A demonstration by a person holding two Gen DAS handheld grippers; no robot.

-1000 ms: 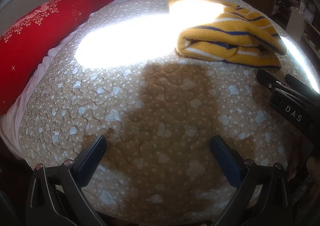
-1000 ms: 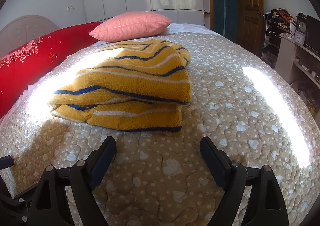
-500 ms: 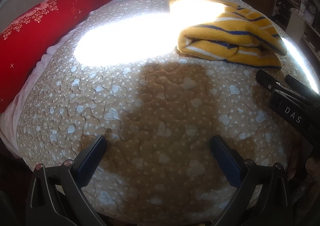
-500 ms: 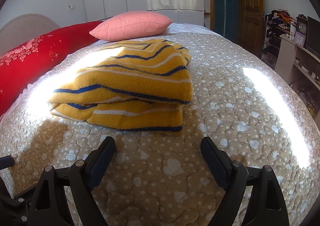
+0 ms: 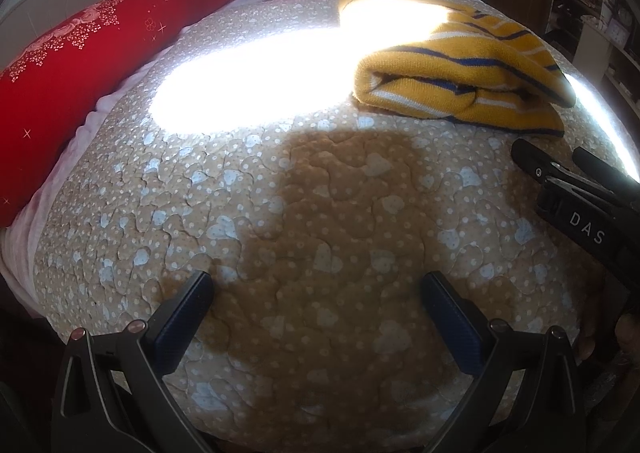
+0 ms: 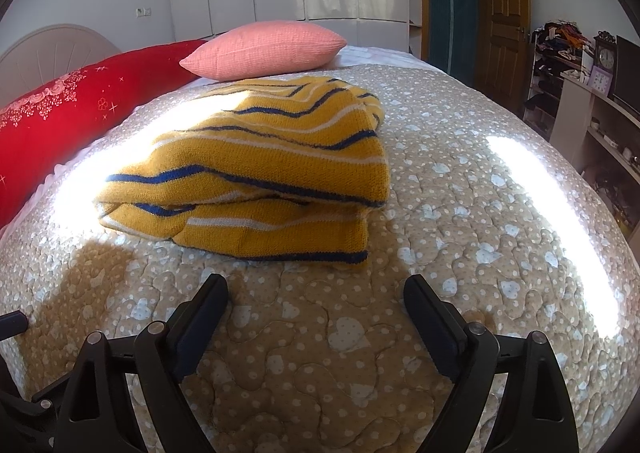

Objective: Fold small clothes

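On the quilted bedspread (image 6: pixel 460 181) the folded yellow striped sweater (image 6: pixel 256 169) lies unmoved and finished, while left gripper (image 5: pixel 316 289) and right gripper (image 6: pixel 316 293) stay spread open, empty.

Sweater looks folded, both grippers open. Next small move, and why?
Probably pull both grippers back and stop. The yellow striped sweater already lies folded in layers on the quilt, and the left gripper and right gripper are open, empty and apart from it. No other garment is in view.

Folded yellow striped sweater (image 6: pixel 256 173) on quilt (image 6: pixel 460 213), right gripper (image 6: pixel 316 293) spread wide, apparently empty
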